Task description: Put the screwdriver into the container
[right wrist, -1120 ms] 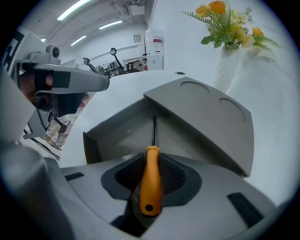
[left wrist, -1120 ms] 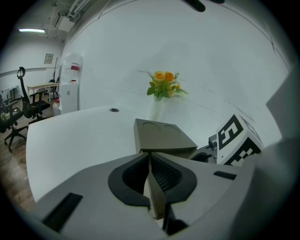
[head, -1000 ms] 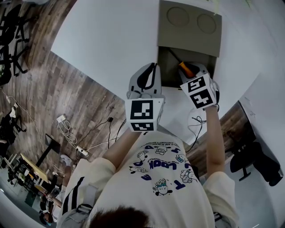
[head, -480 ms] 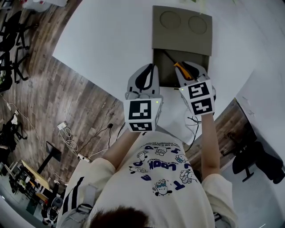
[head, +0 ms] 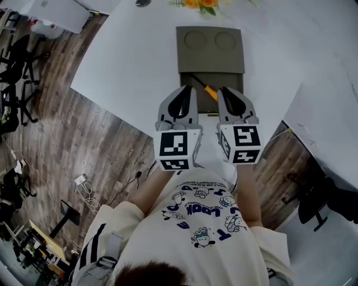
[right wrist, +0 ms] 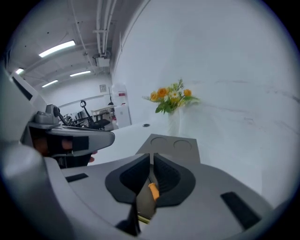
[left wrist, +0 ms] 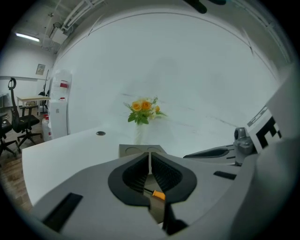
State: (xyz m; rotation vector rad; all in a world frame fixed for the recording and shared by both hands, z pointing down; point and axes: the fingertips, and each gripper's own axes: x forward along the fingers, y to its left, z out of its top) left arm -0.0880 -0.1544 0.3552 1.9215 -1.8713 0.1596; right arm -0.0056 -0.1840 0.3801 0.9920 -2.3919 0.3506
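Orange-handled screwdriver (head: pixel 208 91) lying slantwise inside the open lower compartment of the olive container (head: pixel 184 53), upper centre of the frame on the white table (head: pixel 123 61). Just below it, side by side: left gripper (head: pixel 187 92) clenched on nothing; right gripper (head: pixel 226 92), jaws just now closing together, likewise empty; neither touching tool or box. Placing step apparently complete. Next move, by the look of it: little beyond keeping both grippers clear without knocking the container's near edge.

Item count, one desk (head: pixel 128 61):
1 screwdriver (head: pixel 208 90), 1 container (head: pixel 211 58), 1 flower bunch (head: pixel 204 3), 2 tools: left tool (head: pixel 188 90), right tool (head: pixel 226 91).
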